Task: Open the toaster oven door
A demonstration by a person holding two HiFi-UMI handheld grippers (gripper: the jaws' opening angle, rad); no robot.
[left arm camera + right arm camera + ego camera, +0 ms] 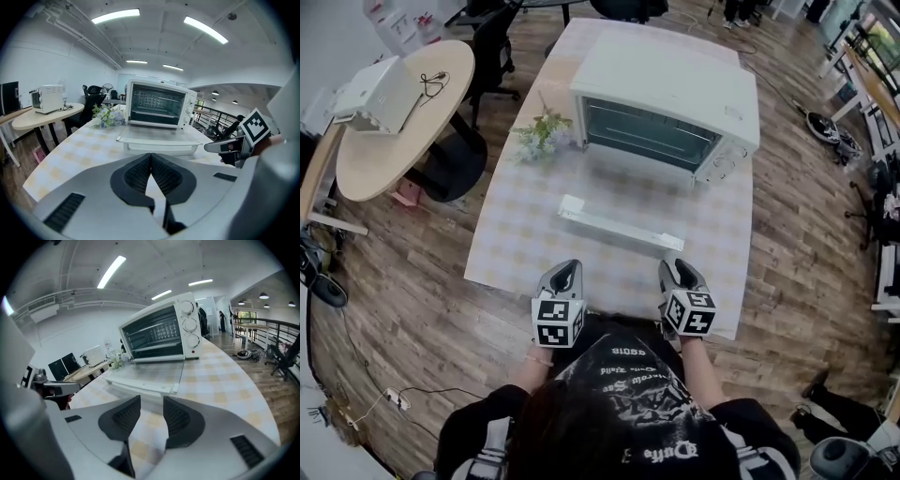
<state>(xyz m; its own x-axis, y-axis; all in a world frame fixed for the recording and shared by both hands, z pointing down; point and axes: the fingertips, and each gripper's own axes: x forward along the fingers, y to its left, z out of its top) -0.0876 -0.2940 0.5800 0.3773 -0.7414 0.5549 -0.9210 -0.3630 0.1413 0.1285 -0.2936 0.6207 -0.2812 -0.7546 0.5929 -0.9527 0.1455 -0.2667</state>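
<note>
In the head view, the toaster oven [666,103] sits on the table [520,239] with its door [622,225] lying open and flat. My left tongs [568,270] and right tongs [675,269] are just in front of that door. In the left gripper view, my jaws are closed with nothing in them. In the right gripper view, my jaws are apart and empty.

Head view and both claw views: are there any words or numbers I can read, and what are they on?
No text reads clearly.
Black shirt with white curly lettering: too distorted and blurred to read.
White metal toaster oven, any marks by its round knobs: too small to read.
Cubes on the left claw and right claw: black-and-white square patterns, no letters.
</note>
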